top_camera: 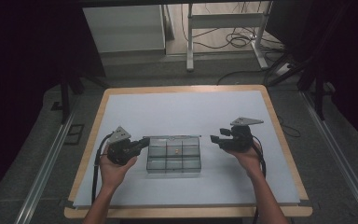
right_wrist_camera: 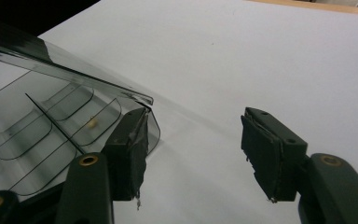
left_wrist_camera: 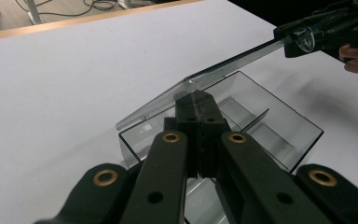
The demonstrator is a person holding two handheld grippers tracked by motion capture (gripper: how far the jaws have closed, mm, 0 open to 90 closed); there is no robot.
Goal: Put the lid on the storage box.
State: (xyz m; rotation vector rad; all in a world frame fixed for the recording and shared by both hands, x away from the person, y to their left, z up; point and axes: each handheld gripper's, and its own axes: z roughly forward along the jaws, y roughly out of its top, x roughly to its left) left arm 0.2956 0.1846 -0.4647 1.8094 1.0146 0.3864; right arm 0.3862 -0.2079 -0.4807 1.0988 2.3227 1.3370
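Observation:
A clear plastic compartment box (top_camera: pixel 173 161) (left_wrist_camera: pixel 279 121) (right_wrist_camera: pixel 51 140) lies in the middle of the white table top. Its lid (top_camera: pixel 172 137) (left_wrist_camera: pixel 237 60) (right_wrist_camera: pixel 65 70) is raised at a slant over the back row. My left gripper (top_camera: pixel 145 142) (left_wrist_camera: pixel 196 100) is at the box's left end, its jaws shut on the lid's edge. At the box's right end my right gripper (top_camera: pixel 213 139) (right_wrist_camera: pixel 196 135) stands open with bare table between its pads. Its left pad (right_wrist_camera: pixel 130 149) is beside the box's corner. A small pale bit (right_wrist_camera: pixel 92 123) (top_camera: pixel 175 150) lies in one compartment.
The white sheet (top_camera: pixel 191 107) covers a wooden table with a bare rim (top_camera: pixel 186 212). Beyond the far edge are a desk frame (top_camera: pixel 223 28) and loose cables (top_camera: pixel 237 42) on the floor. Metal rails (top_camera: pixel 42 177) run along both sides.

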